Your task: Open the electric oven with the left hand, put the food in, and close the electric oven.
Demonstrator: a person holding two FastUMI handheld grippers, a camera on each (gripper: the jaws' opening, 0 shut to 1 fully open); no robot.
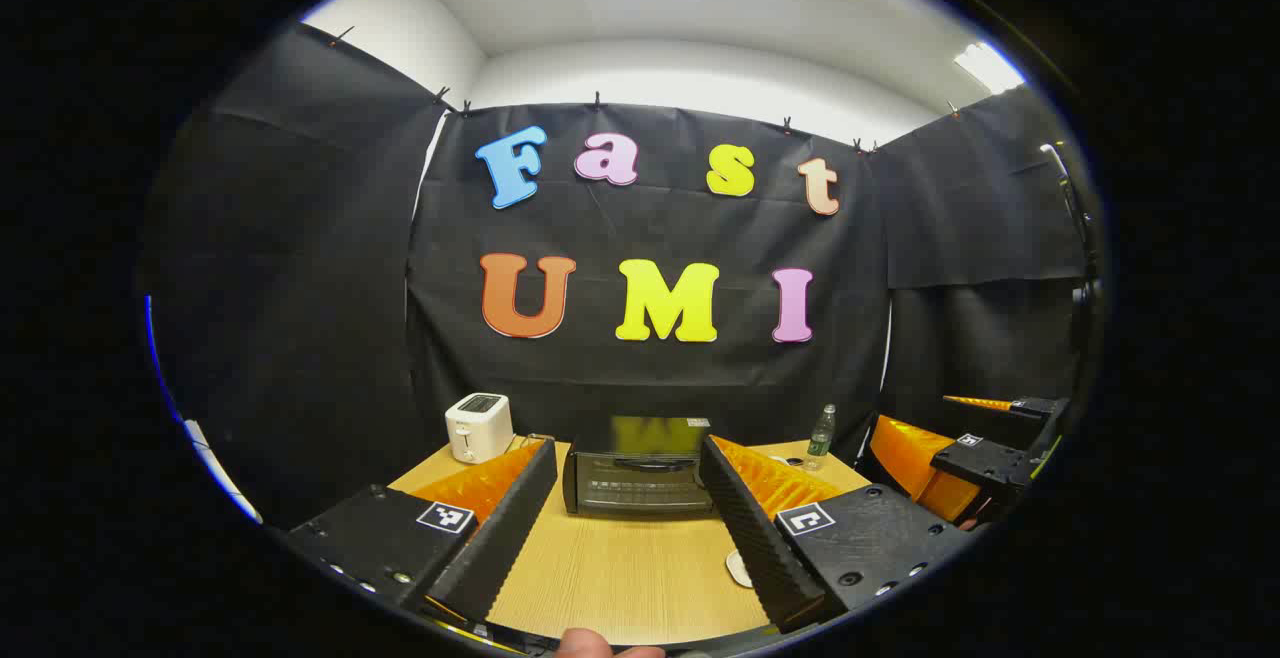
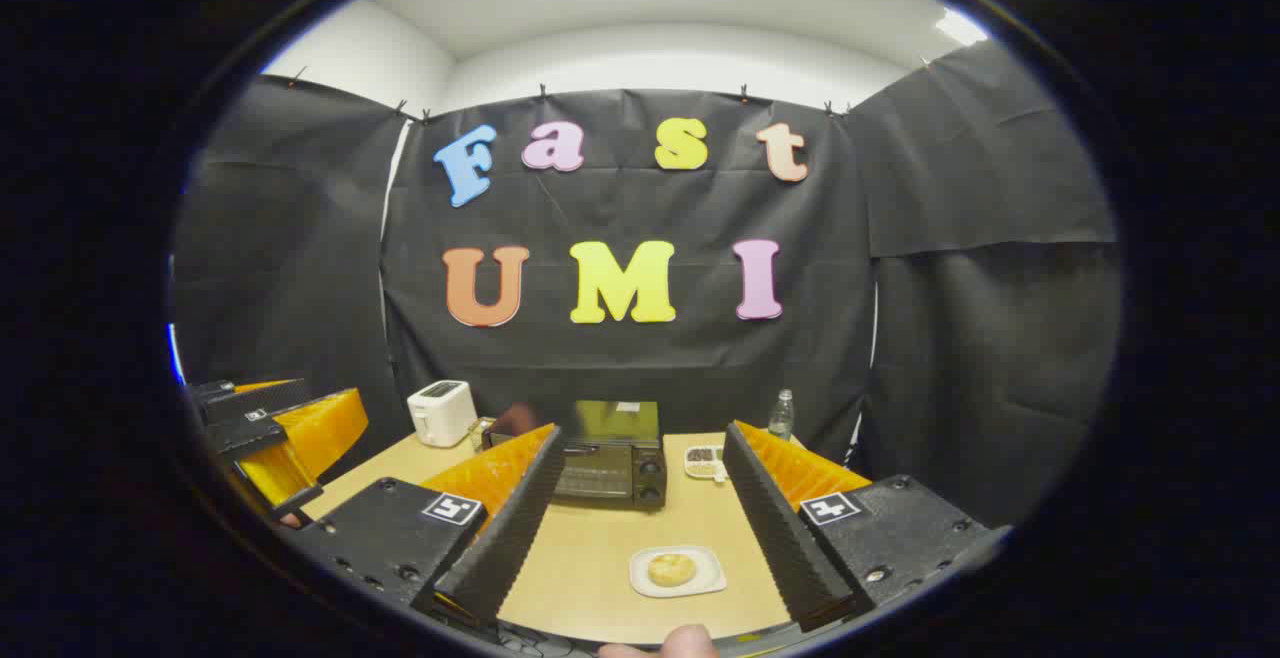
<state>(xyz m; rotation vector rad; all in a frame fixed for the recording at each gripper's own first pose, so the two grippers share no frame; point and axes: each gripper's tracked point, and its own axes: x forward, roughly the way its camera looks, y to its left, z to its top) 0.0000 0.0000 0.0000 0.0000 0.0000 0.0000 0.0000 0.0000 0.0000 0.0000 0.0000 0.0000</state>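
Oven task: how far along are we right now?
Nothing done yet. The electric oven door is closed and the food sits on its white plate on the table. Left gripper and right gripper are open and empty. Left: open, load, close.

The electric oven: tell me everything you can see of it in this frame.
The electric oven is a small dark box with a glossy top that mirrors the wall. Its door is shut, with a bar handle across the upper front and two knobs down one side. It stands upright at the back of the wooden table, beside the white toaster. Neither gripper touches it.
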